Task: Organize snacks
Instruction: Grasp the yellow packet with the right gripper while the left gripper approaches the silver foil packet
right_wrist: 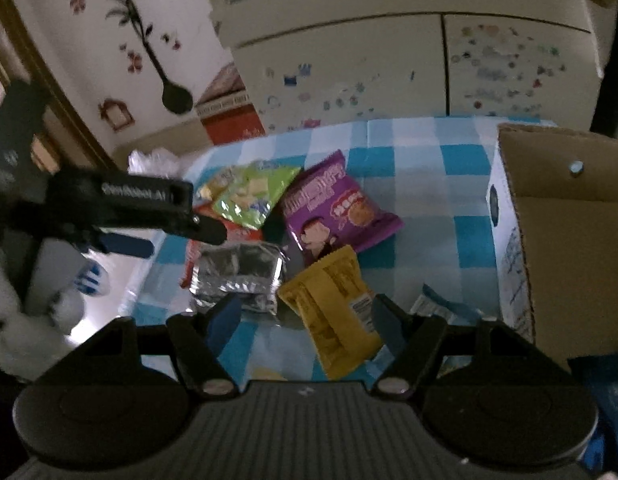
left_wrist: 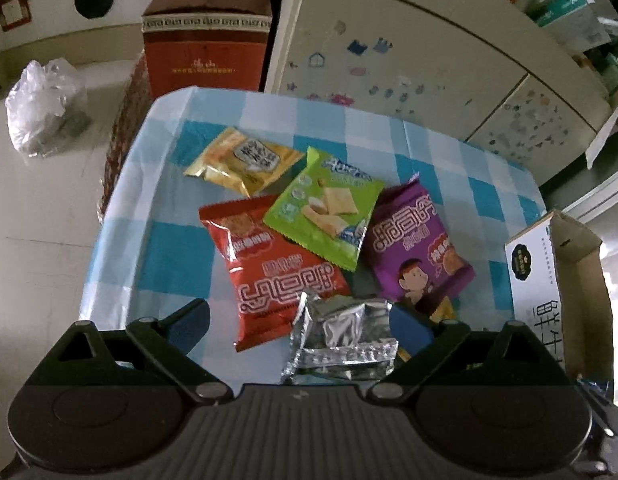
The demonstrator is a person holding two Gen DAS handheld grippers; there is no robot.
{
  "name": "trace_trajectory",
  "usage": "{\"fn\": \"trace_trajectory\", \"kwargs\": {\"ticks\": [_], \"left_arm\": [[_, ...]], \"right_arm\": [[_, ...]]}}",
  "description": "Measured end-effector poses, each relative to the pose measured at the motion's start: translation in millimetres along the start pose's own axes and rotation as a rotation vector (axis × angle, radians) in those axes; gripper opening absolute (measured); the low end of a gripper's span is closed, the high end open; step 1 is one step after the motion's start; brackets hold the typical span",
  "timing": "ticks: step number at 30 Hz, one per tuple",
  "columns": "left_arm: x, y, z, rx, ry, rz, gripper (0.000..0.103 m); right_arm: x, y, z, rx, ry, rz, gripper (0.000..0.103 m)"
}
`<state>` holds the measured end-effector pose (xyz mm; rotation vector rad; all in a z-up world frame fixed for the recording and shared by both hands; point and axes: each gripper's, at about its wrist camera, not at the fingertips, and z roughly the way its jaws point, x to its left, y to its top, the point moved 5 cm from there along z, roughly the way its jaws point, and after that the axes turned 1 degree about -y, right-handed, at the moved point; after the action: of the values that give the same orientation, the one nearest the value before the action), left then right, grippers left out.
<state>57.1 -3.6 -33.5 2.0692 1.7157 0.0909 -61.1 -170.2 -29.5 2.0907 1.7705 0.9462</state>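
Snack packets lie on a blue checked tablecloth [left_wrist: 149,208]. A silver foil packet [left_wrist: 341,336] sits between the fingers of my left gripper [left_wrist: 301,320], whose jaws are wide apart, touching only near the right finger. Beyond it lie a red packet [left_wrist: 269,264], a green packet [left_wrist: 329,208], a purple packet [left_wrist: 417,256] and a yellow packet [left_wrist: 245,160]. My right gripper [right_wrist: 305,316] is open around a dark yellow packet [right_wrist: 337,308]. The silver packet [right_wrist: 237,276], purple packet [right_wrist: 333,208] and green packet [right_wrist: 249,196] show there, with the left gripper body [right_wrist: 121,204] above them.
An open cardboard box [right_wrist: 565,232] stands at the table's right; it also shows in the left wrist view [left_wrist: 561,280]. A blue-white packet [right_wrist: 441,304] lies by its base. A brown-red carton [left_wrist: 205,32], a plastic bag [left_wrist: 45,108] and a stickered cabinet [left_wrist: 429,68] stand beyond the table.
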Motion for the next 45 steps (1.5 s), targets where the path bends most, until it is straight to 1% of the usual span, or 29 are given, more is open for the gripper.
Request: {"fn": "trace_trajectory", "kwargs": {"ticks": [4, 7, 10, 13, 16, 20, 24, 27, 29, 31, 34, 35, 36, 37, 38, 39, 40, 41, 45], "left_arm": [[-8.0, -2.9, 9.2, 0.023, -0.011, 0.025, 0.099], [-13.7, -5.0, 15.6, 0.038, -0.015, 0.039, 0.099], [-19.7, -6.7, 21.0, 0.057, -0.036, 0.041, 0.099], [-23.5, -8.3, 28.0, 0.073, -0.026, 0.047, 0.099], [-26.4, -9.5, 34.6, 0.094, -0.038, 0.034, 0.099], [-29.9, -9.3, 40.2, 0.092, -0.033, 0.043, 0.101], [-33.3, -10.7, 44.1, 0.087, -0.006, 0.071, 0.102], [-35.5, -10.8, 42.9, 0.075, -0.008, 0.097, 0.102], [-31.8, -13.1, 45.8, 0.081, 0.015, 0.092, 0.102], [-29.1, -15.7, 46.7, 0.078, 0.027, 0.083, 0.102], [-27.6, -17.4, 45.0, 0.063, 0.025, 0.088, 0.1], [-27.4, -17.8, 44.2, 0.058, 0.026, 0.091, 0.098], [-27.0, -18.3, 43.2, 0.052, 0.028, 0.095, 0.095], [-26.4, -18.8, 42.1, 0.047, 0.029, 0.1, 0.094], [-25.8, -18.7, 40.5, 0.042, 0.024, 0.1, 0.091], [-25.3, -18.6, 39.0, 0.039, 0.02, 0.098, 0.086], [-24.7, -17.8, 37.4, 0.037, 0.013, 0.095, 0.084], [-23.5, -17.7, 35.2, 0.036, 0.005, 0.092, 0.082], [-19.3, -16.9, 27.7, 0.025, -0.012, 0.083, 0.08]], "right_arm": [[1.8, -2.2, 16.6, 0.034, -0.006, -0.025, 0.074], [3.1, -4.5, 26.0, 0.039, -0.044, -0.06, 0.076], [3.8, -7.4, 33.4, 0.054, -0.056, -0.09, 0.08], [1.8, -9.1, 42.5, 0.061, -0.067, -0.099, 0.08], [-1.7, -10.3, 51.9, 0.073, -0.081, -0.103, 0.081], [-2.3, -9.2, 55.4, 0.057, -0.083, -0.103, 0.085], [-2.0, -9.5, 56.6, 0.056, -0.091, -0.103, 0.085], [-3.5, -8.9, 57.3, 0.053, -0.1, -0.098, 0.085], [-7.8, -9.8, 60.5, 0.061, -0.128, -0.088, 0.084], [-9.4, -10.3, 61.0, 0.057, -0.13, -0.078, 0.085], [-6.1, -11.0, 59.9, 0.058, -0.122, -0.088, 0.085], [-5.7, -11.4, 59.6, 0.058, -0.121, -0.088, 0.084], [-5.6, -11.6, 59.0, 0.058, -0.125, -0.091, 0.081], [-5.5, -11.6, 58.6, 0.059, -0.131, -0.094, 0.078], [-5.2, -11.7, 58.1, 0.062, -0.13, -0.097, 0.077], [-4.8, -11.6, 56.7, 0.061, -0.124, -0.096, 0.073], [-4.4, -11.6, 55.8, 0.061, -0.114, -0.093, 0.07], [-3.7, -11.3, 55.0, 0.062, -0.102, -0.088, 0.069], [1.8, -12.7, 49.8, 0.058, -0.081, -0.094, 0.062]]}}
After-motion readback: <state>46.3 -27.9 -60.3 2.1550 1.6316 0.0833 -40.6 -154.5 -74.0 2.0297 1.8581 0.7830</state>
